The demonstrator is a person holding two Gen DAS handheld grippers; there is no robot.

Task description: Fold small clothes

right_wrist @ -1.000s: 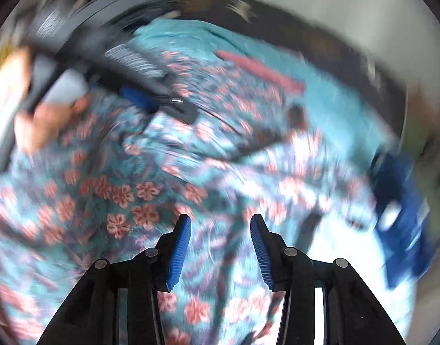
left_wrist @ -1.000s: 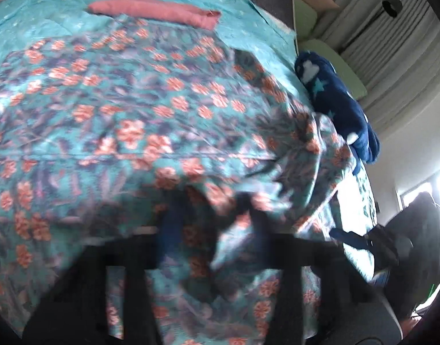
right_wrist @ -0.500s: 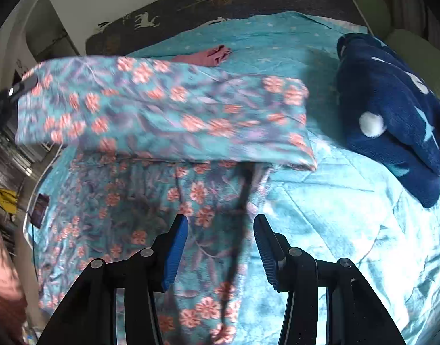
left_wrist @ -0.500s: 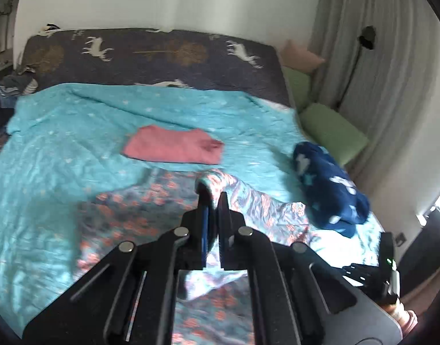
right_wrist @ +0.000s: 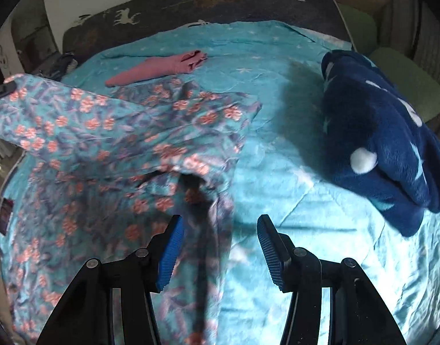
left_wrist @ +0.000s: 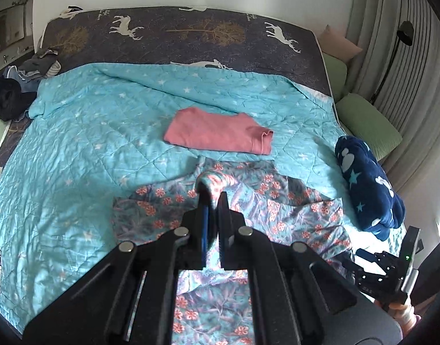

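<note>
A teal floral garment (left_wrist: 280, 201) with pink flowers lies partly spread on the teal quilt (left_wrist: 76, 149). My left gripper (left_wrist: 212, 198) is shut on a fold of the garment and holds it lifted above the bed. In the right wrist view the garment (right_wrist: 128, 132) hangs up to the left, where the left gripper (right_wrist: 3, 89) shows at the frame's edge. My right gripper (right_wrist: 220, 230) is open and empty, low over the garment's right edge. A folded pink garment (left_wrist: 220, 132) lies further back on the quilt.
A dark blue plush garment with white stars (left_wrist: 369, 181) lies at the quilt's right side. Dark clothes (left_wrist: 15, 86) are piled at the far left. Green cushions (left_wrist: 369, 123) and curtains stand to the right. The bed's dark deer-print sheet (left_wrist: 191, 34) lies beyond the quilt.
My left gripper has lifted and pulled back with the floral garment, which now hangs over the bed. My right gripper has stayed open and shifted right toward the garment's edge.
</note>
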